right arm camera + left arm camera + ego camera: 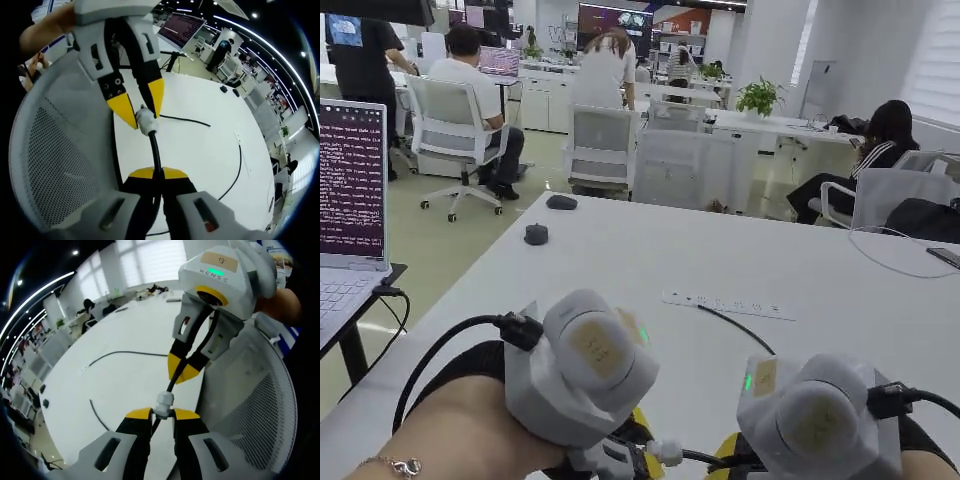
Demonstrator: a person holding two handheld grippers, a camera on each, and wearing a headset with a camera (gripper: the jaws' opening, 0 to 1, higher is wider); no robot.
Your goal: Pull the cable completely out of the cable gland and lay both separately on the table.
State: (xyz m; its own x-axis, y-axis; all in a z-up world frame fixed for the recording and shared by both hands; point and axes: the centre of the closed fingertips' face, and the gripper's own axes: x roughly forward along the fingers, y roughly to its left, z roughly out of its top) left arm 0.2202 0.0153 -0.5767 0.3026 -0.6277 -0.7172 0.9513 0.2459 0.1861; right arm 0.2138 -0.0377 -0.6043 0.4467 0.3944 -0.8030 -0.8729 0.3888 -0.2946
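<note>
Head view: the white gland (665, 452) hangs at six o'clock, over the table (720, 260), and nothing is laid down yet. Left gripper view: the left gripper (162, 413) pinches the gland at six, and the black cable (171, 385) runs up toward one o'clock into the right gripper (182, 371). Right gripper view: its jaws clamp the cable at six, with the gland up at twelve. The cable is not out, so the pull and both lay-downs look left to do.

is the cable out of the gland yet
In. The black cable runs into the white cable gland, which the left gripper clamps; the right gripper grips the cable beside it.
</note>
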